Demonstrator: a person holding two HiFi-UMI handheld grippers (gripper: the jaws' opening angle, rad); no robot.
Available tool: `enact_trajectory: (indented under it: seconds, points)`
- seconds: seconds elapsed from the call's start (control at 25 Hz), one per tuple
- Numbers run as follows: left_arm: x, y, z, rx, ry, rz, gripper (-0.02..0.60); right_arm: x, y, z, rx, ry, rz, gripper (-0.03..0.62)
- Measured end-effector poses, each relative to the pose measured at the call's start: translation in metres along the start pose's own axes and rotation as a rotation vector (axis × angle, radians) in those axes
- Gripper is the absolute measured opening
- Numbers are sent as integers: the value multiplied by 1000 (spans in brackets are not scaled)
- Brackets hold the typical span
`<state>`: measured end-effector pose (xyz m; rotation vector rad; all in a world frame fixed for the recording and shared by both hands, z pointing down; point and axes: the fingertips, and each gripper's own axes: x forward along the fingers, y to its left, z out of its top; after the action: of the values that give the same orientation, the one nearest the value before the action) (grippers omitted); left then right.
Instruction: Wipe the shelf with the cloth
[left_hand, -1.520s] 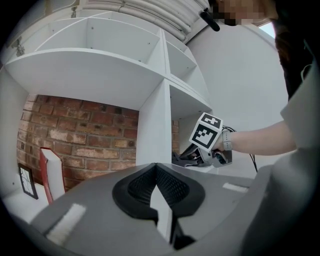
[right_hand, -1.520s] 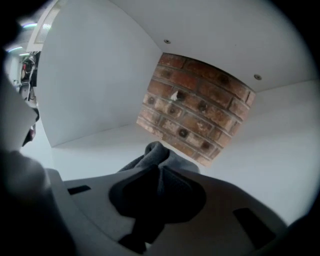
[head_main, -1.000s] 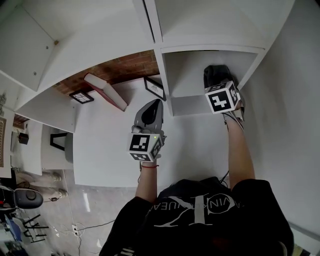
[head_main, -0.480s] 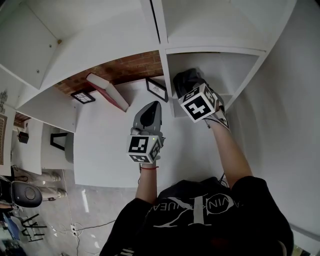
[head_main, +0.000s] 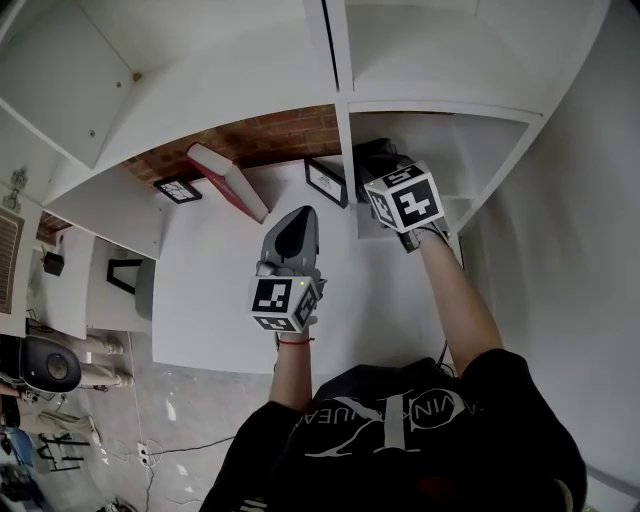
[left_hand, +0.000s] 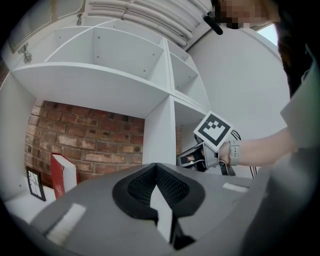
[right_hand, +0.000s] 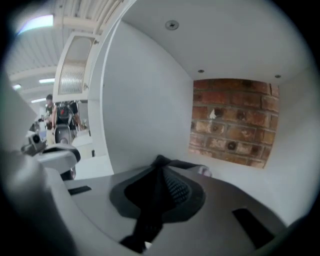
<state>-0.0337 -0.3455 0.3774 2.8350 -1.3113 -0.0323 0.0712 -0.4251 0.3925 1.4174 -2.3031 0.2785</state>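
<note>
The right gripper's (right_hand: 162, 172) jaws have just been closing and are clamped on the dark cloth (right_hand: 149, 212), which fills the gap between the pads, with a fold poking out ahead of the tips. In the head view the bunched cloth sits in the lower right compartment of the white shelf (head_main: 338, 60), at the left side of the compartment's floor, close against the upright divider (head_main: 348, 150) and near the front edge; whether it presses on the floor I cannot tell. A brick wall (right_hand: 232, 122) shows at the back of this compartment. The left gripper's (left_hand: 157, 176) jaws are together with nothing between them; it points level toward the brick, over the white board (head_main: 210, 290) of the wider bay left of the divider, well apart from the cloth. At the back edge of that board a red book (head_main: 228, 180) leans, a small framed picture (head_main: 327, 182) stands just beside the divider, and another frame (head_main: 178, 189) sits near the back left corner.
</note>
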Motion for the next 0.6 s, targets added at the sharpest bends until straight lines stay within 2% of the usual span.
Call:
enact_trajectory:
  seconds: [0.16,0.4,0.6]
  points:
    - [0,-2,3,10,0,-2,-14,-7,-4,19,120,-134,52,36]
    - [2,-8,6,30,5,-16,-14,-27,-11,60,208,-309,109,37]
    - [1,-10,9,41,6,-16,-14,-56,-14,107,225,-480,150,37]
